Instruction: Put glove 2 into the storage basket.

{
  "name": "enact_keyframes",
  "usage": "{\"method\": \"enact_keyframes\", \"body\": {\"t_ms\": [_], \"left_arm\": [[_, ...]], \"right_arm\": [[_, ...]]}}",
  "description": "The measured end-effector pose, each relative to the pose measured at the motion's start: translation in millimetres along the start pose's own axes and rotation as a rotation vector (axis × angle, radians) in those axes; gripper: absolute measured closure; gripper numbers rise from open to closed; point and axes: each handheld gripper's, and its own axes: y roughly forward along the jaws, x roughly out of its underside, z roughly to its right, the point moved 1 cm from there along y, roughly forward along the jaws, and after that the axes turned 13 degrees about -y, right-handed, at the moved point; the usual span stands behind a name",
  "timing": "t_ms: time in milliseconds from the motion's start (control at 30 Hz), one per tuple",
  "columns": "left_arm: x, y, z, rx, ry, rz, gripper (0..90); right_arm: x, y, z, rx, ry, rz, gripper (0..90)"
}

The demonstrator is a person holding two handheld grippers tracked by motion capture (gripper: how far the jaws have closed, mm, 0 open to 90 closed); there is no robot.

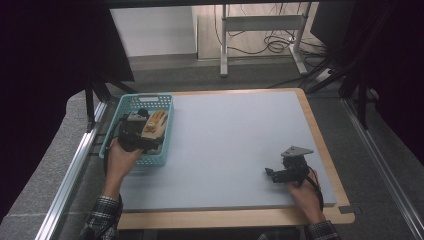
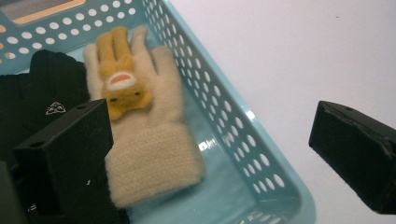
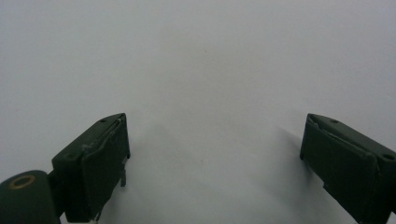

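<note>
Over the near end of the turquoise perforated plastic basket (image 1: 167, 131), which sits at the left edge of the pale grey desk (image 1: 240, 145), the left claw (image 1: 141, 131) hangs with its jaws spread wide and nothing between them. Inside that basket lies the cream knitted glove with a yellow plush animal sewn on its back (image 2: 144, 126), flat, its ribbed cuff nearest the claw and its fingers pointing toward the basket's far end, so its long axis runs along the basket's length. In the left gripper view one jaw stands over the cuff's left side and the other stands outside the basket's right wall, over bare desk; I judge the claw must shift leftward before it could close on the cuff. Left of the cream glove, touching it, lies a black fabric glove (image 2: 49, 88) bearing a small white triangular logo, too small to read. Well to the right of the basket, the right claw (image 1: 270, 174) rests low over the desk, jaws apart and empty, far from the glove.
</note>
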Motion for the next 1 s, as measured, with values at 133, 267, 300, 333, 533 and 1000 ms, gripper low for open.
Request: {"method": "enact_keyframes", "body": {"t_ms": [133, 267, 300, 333, 533, 1000], "left_arm": [[2.5, -2.6, 3.6, 0.016, 0.007, 0.008, 0.3], [4.8, -3.6, 7.4, 0.027, 0.008, 0.013, 0.4], [5.1, -4.2, 8.2, 0.030, 0.015, 0.012, 0.4], [5.7, -4.3, 9.6, 0.034, 0.012, 0.018, 0.4], [8.1, -7.6, 17.1, 0.058, 0.022, 0.034, 0.5], [15.4, -7.4, 35.1, 0.098, 0.050, 0.042, 0.6]], "right_arm": [[0.0, 0.0, 0.0, 0.000, -0.001, 0.000, 8.0], [0.0, 0.0, 0.0, 0.000, -0.001, 0.000, 8.0], [-0.1, 0.1, -0.2, 0.001, 0.002, 0.001, 8.0], [-0.1, 0.1, -0.1, 0.001, 0.001, 0.000, 8.0], [-0.1, 0.1, -0.2, 0.000, 0.002, 0.001, 8.0], [-0.1, 0.0, -0.1, 0.001, 0.000, 0.000, 8.0]]}}
